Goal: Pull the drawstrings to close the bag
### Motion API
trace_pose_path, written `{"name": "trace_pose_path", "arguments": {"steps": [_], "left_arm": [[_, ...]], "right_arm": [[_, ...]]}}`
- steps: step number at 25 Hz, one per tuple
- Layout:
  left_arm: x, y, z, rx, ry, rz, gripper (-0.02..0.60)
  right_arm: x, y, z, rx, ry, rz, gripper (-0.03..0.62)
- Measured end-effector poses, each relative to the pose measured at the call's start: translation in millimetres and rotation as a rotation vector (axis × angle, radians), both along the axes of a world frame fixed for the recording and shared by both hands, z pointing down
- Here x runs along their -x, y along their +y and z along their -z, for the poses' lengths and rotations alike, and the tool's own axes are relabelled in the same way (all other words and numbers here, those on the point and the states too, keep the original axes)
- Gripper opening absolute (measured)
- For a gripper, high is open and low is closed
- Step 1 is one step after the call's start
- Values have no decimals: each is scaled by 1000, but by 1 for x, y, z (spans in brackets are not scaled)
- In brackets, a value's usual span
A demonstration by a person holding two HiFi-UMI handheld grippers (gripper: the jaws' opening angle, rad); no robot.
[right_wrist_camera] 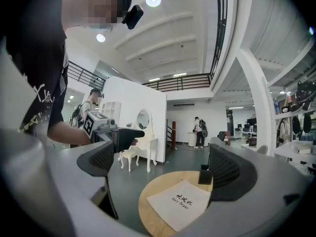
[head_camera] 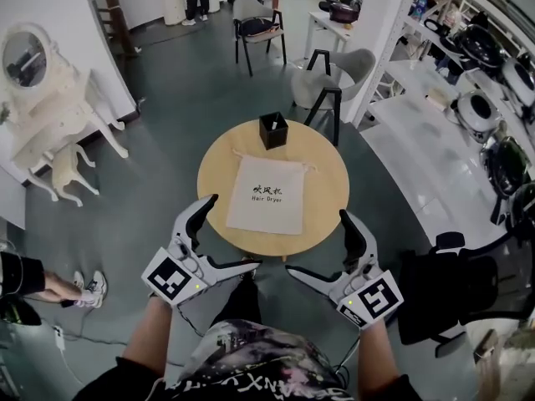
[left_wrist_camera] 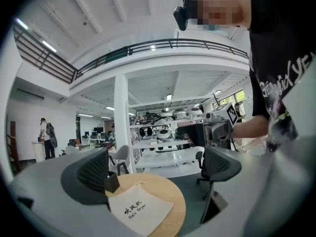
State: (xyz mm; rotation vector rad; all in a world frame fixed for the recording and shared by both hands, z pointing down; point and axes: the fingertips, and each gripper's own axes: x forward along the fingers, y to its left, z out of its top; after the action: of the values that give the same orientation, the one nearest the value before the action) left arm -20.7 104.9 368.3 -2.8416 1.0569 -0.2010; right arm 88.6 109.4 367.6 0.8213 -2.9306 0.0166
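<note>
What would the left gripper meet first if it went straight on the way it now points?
Likely nothing near. The left gripper, open and empty, seems to point about level, passing above the round wooden table and the beige cloth drawstring bag toward distant white shelving. Its height is unclear.

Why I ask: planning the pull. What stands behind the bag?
A black box stands behind the bag, near the table's far edge. What the box holds is too dark to tell.
</note>
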Motion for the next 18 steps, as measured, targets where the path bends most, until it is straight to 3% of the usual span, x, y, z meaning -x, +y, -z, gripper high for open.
{"name": "trace_pose_path", "arguments": {"steps": [18], "left_arm": [[62,-153,-3,69,55,-43,586]], "right_arm": [[56,-149,5,58,31,-70,584]]}}
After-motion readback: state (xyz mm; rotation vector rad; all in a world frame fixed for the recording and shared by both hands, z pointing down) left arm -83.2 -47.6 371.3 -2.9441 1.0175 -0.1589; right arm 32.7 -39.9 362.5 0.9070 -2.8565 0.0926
